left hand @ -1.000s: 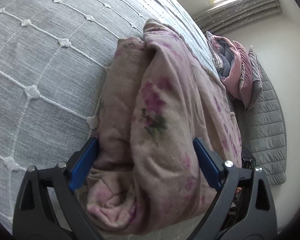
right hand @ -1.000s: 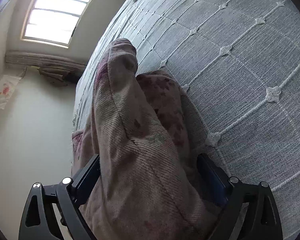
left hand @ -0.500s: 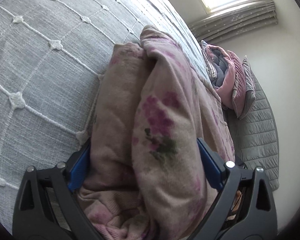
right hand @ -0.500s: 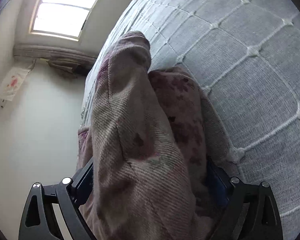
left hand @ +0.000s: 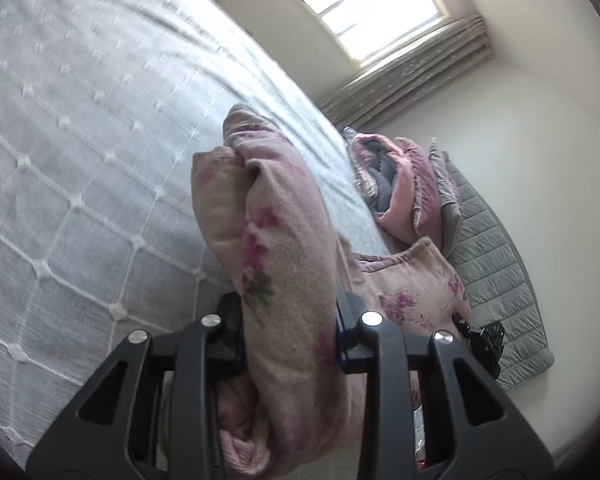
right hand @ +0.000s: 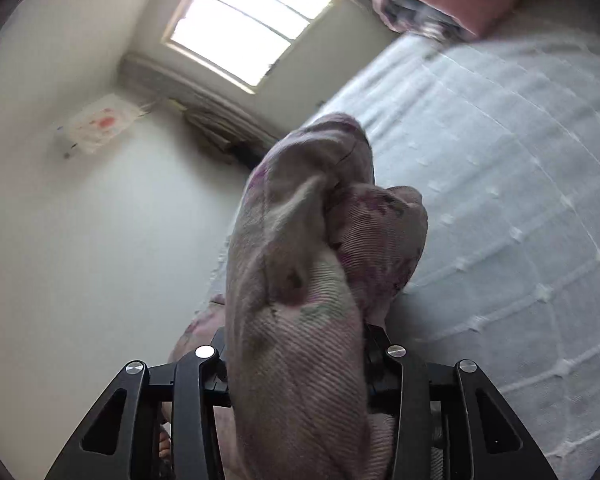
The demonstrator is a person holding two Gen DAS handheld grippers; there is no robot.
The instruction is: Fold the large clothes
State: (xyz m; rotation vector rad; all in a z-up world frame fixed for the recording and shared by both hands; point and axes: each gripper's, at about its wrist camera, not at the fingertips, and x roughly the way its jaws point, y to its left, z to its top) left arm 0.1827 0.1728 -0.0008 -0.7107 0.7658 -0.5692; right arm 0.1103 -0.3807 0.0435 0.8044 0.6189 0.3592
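A thick pink floral blanket [left hand: 284, 248] is bunched into folds and lifted above the grey bedspread [left hand: 80, 140]. My left gripper [left hand: 290, 332] is closing on one thick fold, and its jaws squeeze the cloth from both sides. In the right wrist view the same blanket [right hand: 312, 280] fills the middle, and my right gripper [right hand: 296, 360] is closing on another fold with the cloth pinched between its jaws. The pads of both grippers are mostly hidden by fabric. More of the blanket [left hand: 412, 280] hangs to the right in the left wrist view.
The bedspread [right hand: 500, 200] has a white diamond stitch pattern. A pile of pink and grey bedding [left hand: 404, 188] lies at the bed's end beside a grey quilted mat [left hand: 496, 272]. A window [left hand: 368, 4] and a curtain [left hand: 412, 60] stand beyond, and a white wall [right hand: 100, 260] is to the left.
Both grippers went from wide open around the blanket folds to closed on them. Both hands rose, lifting the blanket off the bedspread, and the views tilted up toward the window.
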